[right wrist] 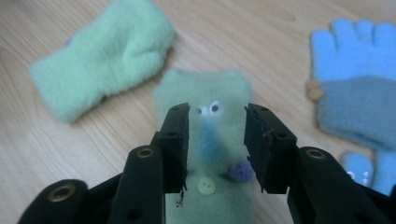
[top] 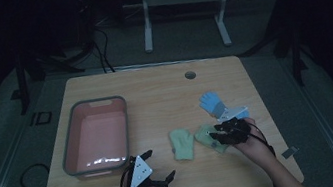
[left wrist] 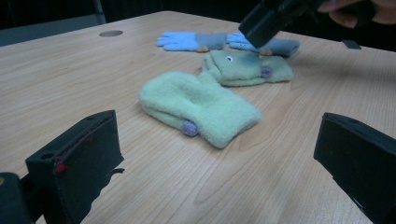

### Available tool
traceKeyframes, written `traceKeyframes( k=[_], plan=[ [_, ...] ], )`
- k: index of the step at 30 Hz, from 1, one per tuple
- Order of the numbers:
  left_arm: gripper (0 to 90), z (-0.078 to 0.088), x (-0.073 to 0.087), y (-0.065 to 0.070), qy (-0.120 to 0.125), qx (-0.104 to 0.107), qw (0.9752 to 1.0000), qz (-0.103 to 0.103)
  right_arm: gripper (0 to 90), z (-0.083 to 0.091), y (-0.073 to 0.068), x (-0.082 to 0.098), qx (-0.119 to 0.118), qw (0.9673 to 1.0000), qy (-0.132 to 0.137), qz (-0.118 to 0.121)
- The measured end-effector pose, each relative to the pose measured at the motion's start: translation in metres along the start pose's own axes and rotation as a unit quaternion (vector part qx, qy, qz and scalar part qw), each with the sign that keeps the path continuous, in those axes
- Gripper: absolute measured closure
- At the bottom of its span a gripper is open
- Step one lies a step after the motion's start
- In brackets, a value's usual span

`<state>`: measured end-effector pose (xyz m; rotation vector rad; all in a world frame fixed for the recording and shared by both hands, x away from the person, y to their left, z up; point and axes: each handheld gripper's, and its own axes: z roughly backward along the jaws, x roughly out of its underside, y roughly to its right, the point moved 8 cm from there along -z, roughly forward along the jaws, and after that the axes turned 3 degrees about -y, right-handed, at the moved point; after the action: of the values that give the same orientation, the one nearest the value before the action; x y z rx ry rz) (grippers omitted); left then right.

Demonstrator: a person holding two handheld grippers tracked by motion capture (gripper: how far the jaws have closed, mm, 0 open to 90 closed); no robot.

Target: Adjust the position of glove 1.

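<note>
Evidently the work is just starting: the green mitten with the face (right wrist: 205, 135), the one with googly eyes, a blue nose stripe, a white button and a purple pompom, lies flat on the wooden table (top: 153, 85) toward its right side, and the right gripper (right wrist: 215, 140) hangs directly over it with its jaws partly open, one on each side of the face, gripping nothing as far as the right gripper view shows. Its mate, the plain green mitten (top: 182, 144), lies just to the left, apart from it, and behind them two blue gloves (top: 212, 102) rest close together, one partly hidden by the right hand in the high view. Judging from how things lie, all four pieces are still loose on the table and the pink bin (top: 96, 135) at the left stands empty, so if the job is to gather them there, nothing has gone in yet and every pick remains to be done. The left gripper (top: 158, 168) sits near the table's front edge beside the bin, jaws spread wide and empty, pointed toward the plain mitten. No brand, label or legible writing appears on the mittens, the gloves or the bin.
</note>
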<state>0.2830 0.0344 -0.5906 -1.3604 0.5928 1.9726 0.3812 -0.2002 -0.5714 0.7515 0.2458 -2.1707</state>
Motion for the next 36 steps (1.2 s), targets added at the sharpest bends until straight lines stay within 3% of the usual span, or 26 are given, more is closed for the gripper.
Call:
traceKeyframes(
  k=[6, 9, 12, 14, 16, 18, 19, 21, 25, 32, 33, 36],
  plan=[
    [0.8, 0.0, 0.0, 0.0, 0.001, 0.0, 1.0, -0.002, 59.8, -0.023, 0.002, 0.013, -0.002, 0.9998, -0.019, -0.002],
    [0.8, 0.0, 0.0, 0.001, 0.002, 0.003, 1.0, -0.003, 60.0, -0.026, 0.003, 0.015, -0.012, 0.9999, -0.006, -0.006],
    [0.7, 0.0, 0.0, 0.001, 0.002, 0.003, 1.0, -0.003, 69.8, -0.026, 0.001, 0.017, -0.012, 0.9999, -0.001, -0.008],
    [0.8, 0.0, 0.0, 0.001, 0.001, 0.002, 1.0, -0.003, 80.7, -0.026, 0.0, 0.018, -0.001, 0.9999, 0.003, -0.017],
    [0.8, 0.0, 0.0, 0.001, 0.001, 0.003, 1.0, -0.003, 84.4, -0.026, -0.002, 0.017, 0.024, 0.9984, 0.002, -0.051],
    [0.8, 0.0, 0.0, 0.001, 0.001, 0.003, 1.0, -0.003, 85.2, -0.025, -0.004, 0.016, 0.038, 0.9973, -0.001, -0.063],
    [0.8, 0.0, 0.0, 0.001, 0.001, 0.003, 1.0, -0.003, 85.8, -0.019, -0.006, 0.012, 0.067, 0.9939, 0.001, -0.088],
    [0.8, 0.0, 0.0, 0.001, 0.0, 0.003, 1.0, -0.004, 86.0, -0.009, -0.007, 0.006, 0.079, 0.9897, 0.018, -0.118],
    [0.7, 0.0, 0.0, 0.002, 0.001, 0.007, 1.0, -0.005, 85.9, 0.016, -0.005, -0.005, 0.087, 0.9762, 0.052, -0.192],
    [0.8, 0.0, 0.0, 0.003, -0.001, 0.005, 1.0, -0.008, 86.0, 0.039, -0.007, -0.007, 0.136, 0.9553, 0.07, -0.253],
    [0.8, 0.0, 0.0, 0.003, -0.001, 0.004, 1.0, -0.008, 86.0, 0.04, -0.009, -0.006, 0.138, 0.953, 0.073, -0.26],
    [0.8, 0.0, 0.0, 0.003, 0.0, 0.001, 1.0, -0.007, 86.0, 0.037, -0.014, 0.0, 0.152, 0.9502, 0.061, -0.265]
  ],
)
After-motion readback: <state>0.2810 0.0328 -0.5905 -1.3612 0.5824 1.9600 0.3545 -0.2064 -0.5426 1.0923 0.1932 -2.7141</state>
